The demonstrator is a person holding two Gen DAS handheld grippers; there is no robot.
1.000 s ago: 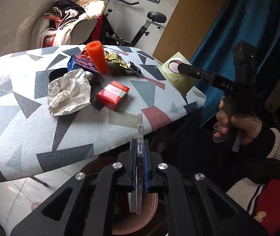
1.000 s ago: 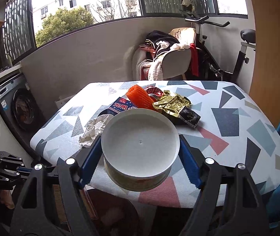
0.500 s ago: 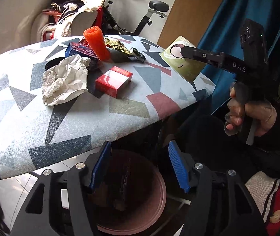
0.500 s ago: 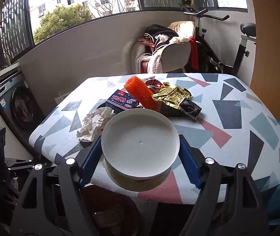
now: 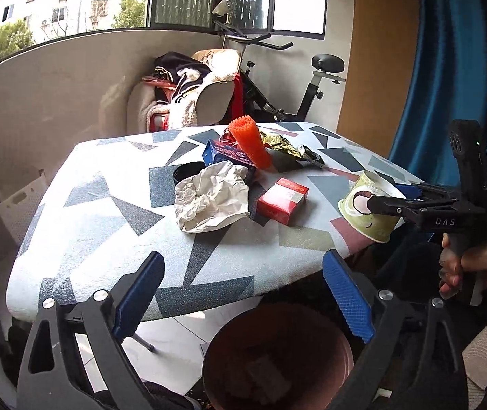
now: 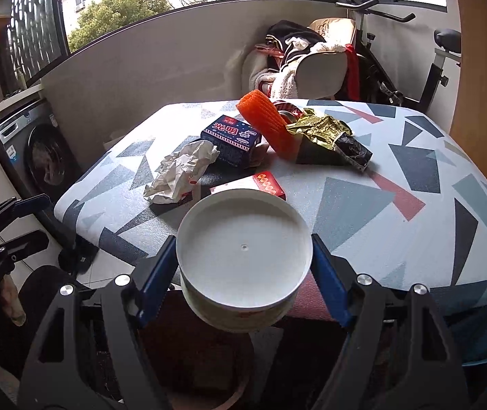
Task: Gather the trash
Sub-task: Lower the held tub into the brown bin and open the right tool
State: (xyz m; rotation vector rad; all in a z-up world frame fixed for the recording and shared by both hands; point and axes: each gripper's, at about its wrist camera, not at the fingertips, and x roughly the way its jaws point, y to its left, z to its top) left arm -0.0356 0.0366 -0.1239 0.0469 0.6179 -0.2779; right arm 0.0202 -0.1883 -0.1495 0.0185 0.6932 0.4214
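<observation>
**Paper cup held over the bin edge; left gripper empty**

The right gripper (image 6: pixel 243 270) clamps a paper cup (image 6: pixel 243 249) across its body, one blue pad on each side, base toward the camera. In the left wrist view the same cup (image 5: pixel 368 210) sits tilted at the near edge of the table (image 5: pixel 107 212), close above the brown bin (image 5: pixel 277 355) on the floor. Judged from this position, the cup is being brought to the bin for release.

The left gripper (image 5: pixel 243 294) is opening, and nothing is between its pads. It hangs above the bin mouth, pointing toward the table, which suggests it is free for the next pickup.

Trash remaining on the table:
- crumpled paper (image 5: pixel 212 198), nearest the left gripper
- red box (image 5: pixel 282 200), just beside the paper
- blue box (image 5: pixel 230 153), behind the paper
- orange foam net (image 5: pixel 250 143), leaning on the blue box
- gold wrapper (image 5: pixel 289 148), at the far side

A dark object lies in the bin; its identity cannot be told.
</observation>
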